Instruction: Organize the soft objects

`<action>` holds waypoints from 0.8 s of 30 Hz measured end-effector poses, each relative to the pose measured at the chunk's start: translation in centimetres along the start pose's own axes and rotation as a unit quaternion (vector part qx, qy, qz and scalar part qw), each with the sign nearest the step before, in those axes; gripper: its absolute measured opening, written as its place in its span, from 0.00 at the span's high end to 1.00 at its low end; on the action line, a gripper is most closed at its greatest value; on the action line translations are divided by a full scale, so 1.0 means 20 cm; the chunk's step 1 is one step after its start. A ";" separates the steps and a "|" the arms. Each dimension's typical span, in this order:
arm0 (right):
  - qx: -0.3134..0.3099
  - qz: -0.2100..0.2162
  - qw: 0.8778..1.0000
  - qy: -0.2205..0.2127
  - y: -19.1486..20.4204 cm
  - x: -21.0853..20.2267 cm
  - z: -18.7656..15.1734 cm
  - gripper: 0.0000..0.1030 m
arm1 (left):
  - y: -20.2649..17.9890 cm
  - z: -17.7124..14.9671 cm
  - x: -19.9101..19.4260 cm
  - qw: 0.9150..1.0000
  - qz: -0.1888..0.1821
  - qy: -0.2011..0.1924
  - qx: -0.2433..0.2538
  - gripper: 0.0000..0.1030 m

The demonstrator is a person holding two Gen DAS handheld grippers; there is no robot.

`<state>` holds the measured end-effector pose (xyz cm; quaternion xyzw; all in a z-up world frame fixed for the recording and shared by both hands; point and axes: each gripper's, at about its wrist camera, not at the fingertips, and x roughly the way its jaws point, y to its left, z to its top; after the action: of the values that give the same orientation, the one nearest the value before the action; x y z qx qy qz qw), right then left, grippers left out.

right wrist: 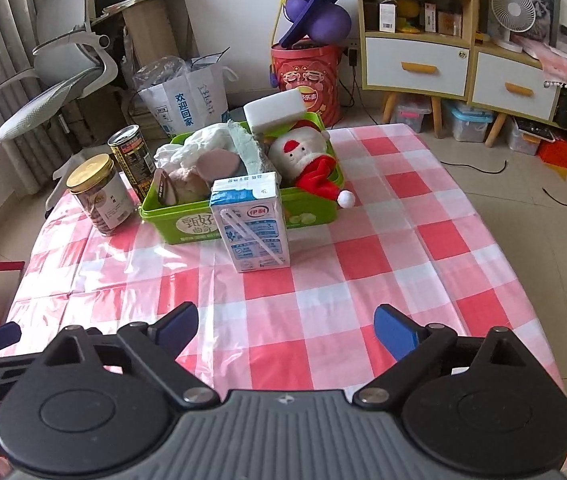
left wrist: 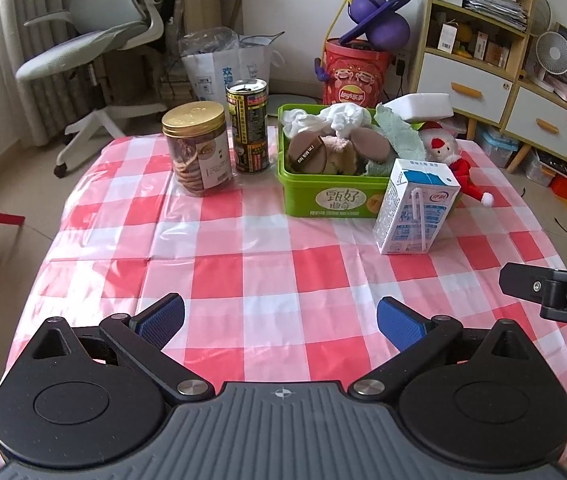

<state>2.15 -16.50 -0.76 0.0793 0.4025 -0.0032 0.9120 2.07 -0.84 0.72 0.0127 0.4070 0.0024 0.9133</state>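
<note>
On the checked worktop, seen from the left wrist, the left claw hangs released and empty over the near cloth, well short of the green box heaped with soft things: a white cloth, a mint towel, a white sponge and a Santa doll draped over its right rim. A milk carton stands touching the box's front; a cookie jar and a can stand to its left.

From the right wrist, the right claw likewise gapes empty, the milk carton straight ahead between it and the green box, where the Santa doll lolls over the edge.
</note>
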 end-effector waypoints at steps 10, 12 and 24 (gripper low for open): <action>0.003 0.000 1.000 -0.002 0.00 0.00 0.00 0.22 | 0.00 0.00 0.00 1.000 0.000 -0.001 0.001 0.05; 0.003 0.000 1.000 -0.002 0.00 0.00 0.00 0.22 | 0.00 0.00 0.00 1.000 -0.001 0.000 0.001 0.05; 0.004 0.001 1.000 -0.003 0.00 0.00 0.00 0.22 | -0.01 0.00 0.00 1.000 -0.003 0.000 0.001 0.05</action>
<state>2.13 -16.54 -0.73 0.0836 0.4001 -0.0041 0.9127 1.98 -0.95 0.75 0.0124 0.4066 -0.0003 0.9135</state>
